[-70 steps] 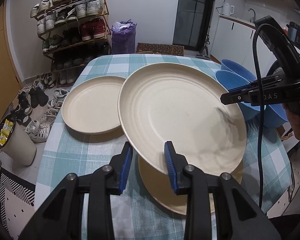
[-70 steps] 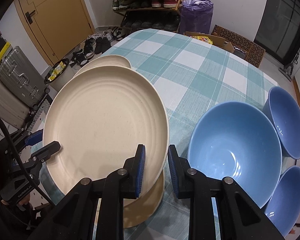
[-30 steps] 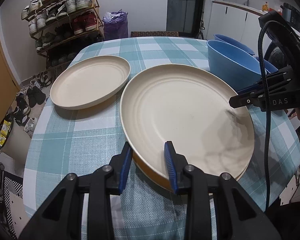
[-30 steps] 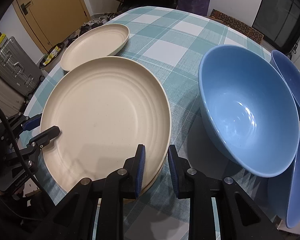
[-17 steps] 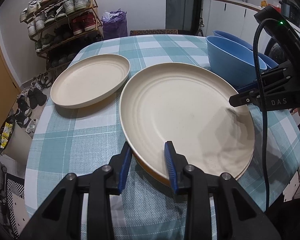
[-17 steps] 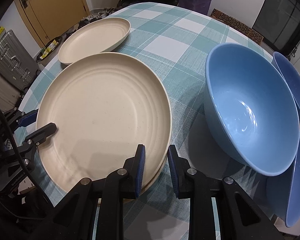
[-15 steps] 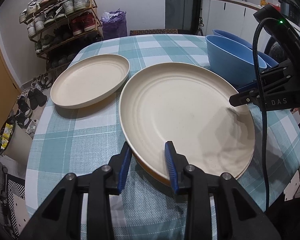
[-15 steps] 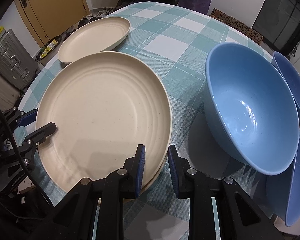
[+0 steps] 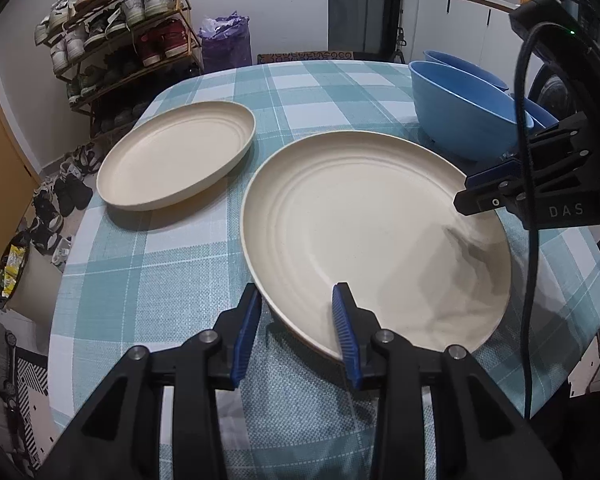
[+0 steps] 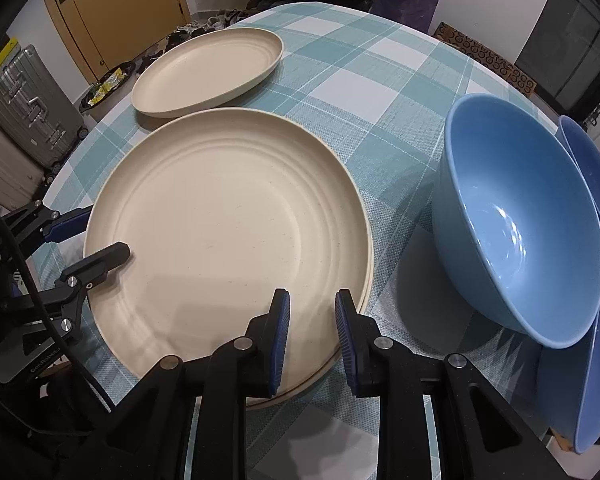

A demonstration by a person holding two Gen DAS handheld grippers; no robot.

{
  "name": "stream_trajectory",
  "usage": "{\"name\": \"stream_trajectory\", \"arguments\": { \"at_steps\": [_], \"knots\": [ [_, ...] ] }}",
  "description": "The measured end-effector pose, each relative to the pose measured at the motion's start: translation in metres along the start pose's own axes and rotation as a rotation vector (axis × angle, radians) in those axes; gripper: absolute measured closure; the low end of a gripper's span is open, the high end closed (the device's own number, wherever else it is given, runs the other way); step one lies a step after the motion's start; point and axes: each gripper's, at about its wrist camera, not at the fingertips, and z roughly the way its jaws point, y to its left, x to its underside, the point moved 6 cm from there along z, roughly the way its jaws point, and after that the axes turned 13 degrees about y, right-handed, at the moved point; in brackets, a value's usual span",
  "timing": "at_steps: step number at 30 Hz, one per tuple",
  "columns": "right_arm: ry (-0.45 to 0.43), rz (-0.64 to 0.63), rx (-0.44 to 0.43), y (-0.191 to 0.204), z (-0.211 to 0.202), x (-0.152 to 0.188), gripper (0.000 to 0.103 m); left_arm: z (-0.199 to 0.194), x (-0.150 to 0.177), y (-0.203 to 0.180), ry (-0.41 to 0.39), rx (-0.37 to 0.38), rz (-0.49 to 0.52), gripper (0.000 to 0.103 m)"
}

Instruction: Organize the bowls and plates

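Plainly, the risk here is a lopsided release. The large cream plate (image 10: 228, 236) lies on another plate (image 10: 300, 390), of which only a tan rim shows beneath, near the table's (image 9: 308, 92) front edge. The left gripper (image 9: 296, 332) straddles its near rim and its jaws are opening, with the rim between them. The right gripper (image 10: 312, 336) holds at its narrowest across the opposite rim; whether its pads truly pinch the plate is hard to tell from this angle. If one side lets go while the other drags, the plate could skid off the stack toward the edge, or knock the large blue bowl (image 10: 520, 240) just beside it, which leans on two other blue bowls (image 10: 592, 172) at the right edge. A smaller cream plate (image 9: 176, 156) sits well apart, toward the far left. Both grippers point steeply down at the plate, facing each other across it.
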Motion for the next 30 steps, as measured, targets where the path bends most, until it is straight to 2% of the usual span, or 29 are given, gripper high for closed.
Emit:
{"name": "stream_trajectory", "arguments": {
  "at_steps": [9,11,14,18,21,25,30],
  "knots": [
    [-0.024,0.014,-0.032,-0.006,-0.003,0.001,0.073,0.004,0.001,0.007,0.002,0.030,-0.036,0.065],
    [-0.028,0.009,-0.041,-0.006,-0.004,0.002,0.068,0.002,0.000,0.009,-0.006,0.044,-0.046,0.064],
    [-0.044,0.005,-0.045,-0.004,-0.007,0.002,0.060,-0.002,-0.001,0.008,-0.026,0.063,-0.037,0.056],
    [-0.059,0.001,-0.052,-0.003,-0.010,-0.001,0.055,-0.008,-0.004,0.010,-0.051,0.069,-0.043,0.048],
    [-0.068,-0.004,-0.052,-0.002,-0.012,-0.002,0.051,-0.012,-0.007,0.014,-0.067,0.067,-0.054,0.047],
    [-0.092,-0.015,-0.073,0.001,-0.016,-0.004,0.040,-0.010,-0.010,0.020,-0.061,0.077,-0.080,0.046],
    [-0.121,-0.033,-0.090,0.005,-0.022,-0.004,0.034,-0.011,-0.012,0.025,-0.071,0.071,-0.099,0.042]
  ]
}}
